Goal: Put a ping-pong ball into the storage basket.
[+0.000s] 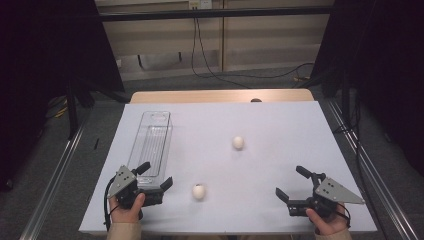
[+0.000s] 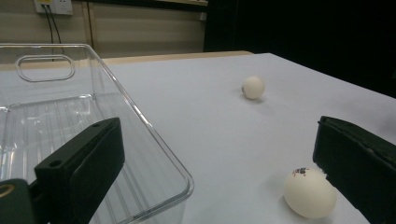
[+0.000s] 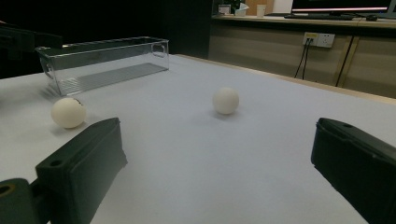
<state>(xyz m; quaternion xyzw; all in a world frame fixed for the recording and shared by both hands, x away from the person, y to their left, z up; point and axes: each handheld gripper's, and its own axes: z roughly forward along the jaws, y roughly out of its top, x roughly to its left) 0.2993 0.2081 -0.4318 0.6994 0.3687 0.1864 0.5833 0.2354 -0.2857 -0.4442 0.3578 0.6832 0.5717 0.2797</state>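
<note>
left side: clear plastic bin (image 1: 152,145) runs lengthwise; its near end sits between the spread jaws of the left gripper (image 1: 156,176)
near egg (image 1: 199,191): just right of that gripper's right jaw
far egg (image 1: 238,142): mid-table, open sheet all round
right gripper (image 1: 291,182): jaws apart, bare white sheet (image 1: 280,130) ahead
between the eggs: wide open lane

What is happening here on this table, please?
A person holds a gripper in each hand over a white table. Both the left gripper and the right gripper are open and hold nothing. Two white eggs lie loose on the table, outside the empty clear plastic bin.
</note>
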